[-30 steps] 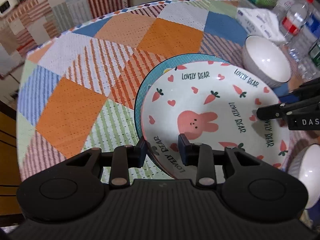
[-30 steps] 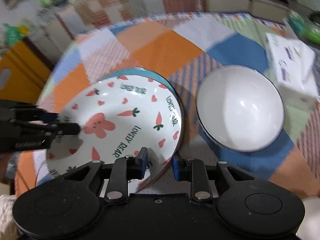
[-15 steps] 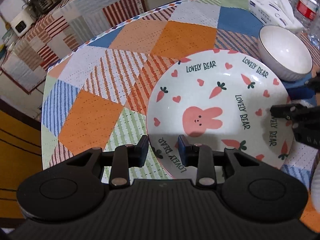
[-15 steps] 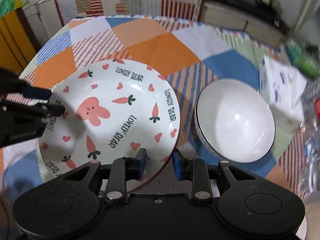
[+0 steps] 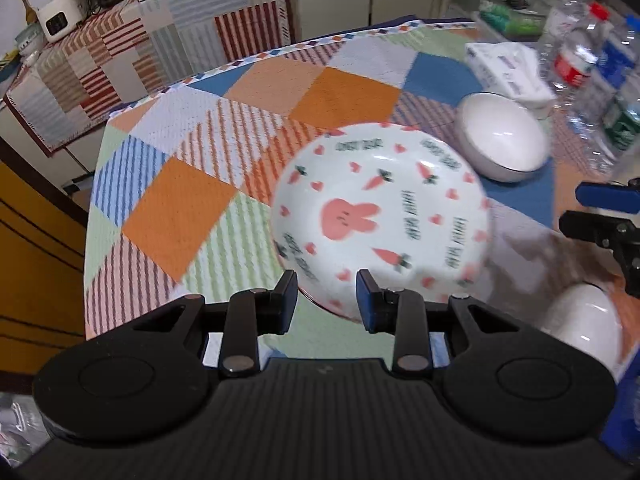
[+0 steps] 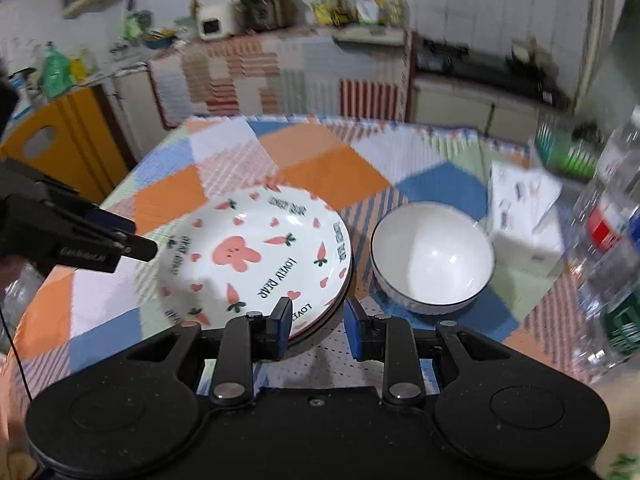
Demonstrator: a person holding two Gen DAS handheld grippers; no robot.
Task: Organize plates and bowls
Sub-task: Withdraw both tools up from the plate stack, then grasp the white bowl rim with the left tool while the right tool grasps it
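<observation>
A white plate with a pink rabbit and carrots [image 5: 380,216] lies on the patchwork tablecloth, stacked on another plate whose edge shows beneath it in the right wrist view [image 6: 256,256]. A white bowl [image 5: 504,136] stands to its right, also in the right wrist view [image 6: 432,256]. A second white bowl [image 5: 580,320] sits near the front right. My left gripper [image 5: 327,300] is open and empty, just short of the plate's near rim. My right gripper [image 6: 316,322] is open and empty at the plate stack's near edge.
Water bottles [image 5: 580,52] and a tissue pack [image 5: 508,68] stand at the table's right side. The round table's edge [image 5: 96,184] drops off at the left. A yellow chair [image 6: 68,148] and cloth-covered counters lie beyond.
Both grippers have opened wider and pulled back and up from the rabbit plate, which now rests on the plate beneath it. The views show more of the room.
</observation>
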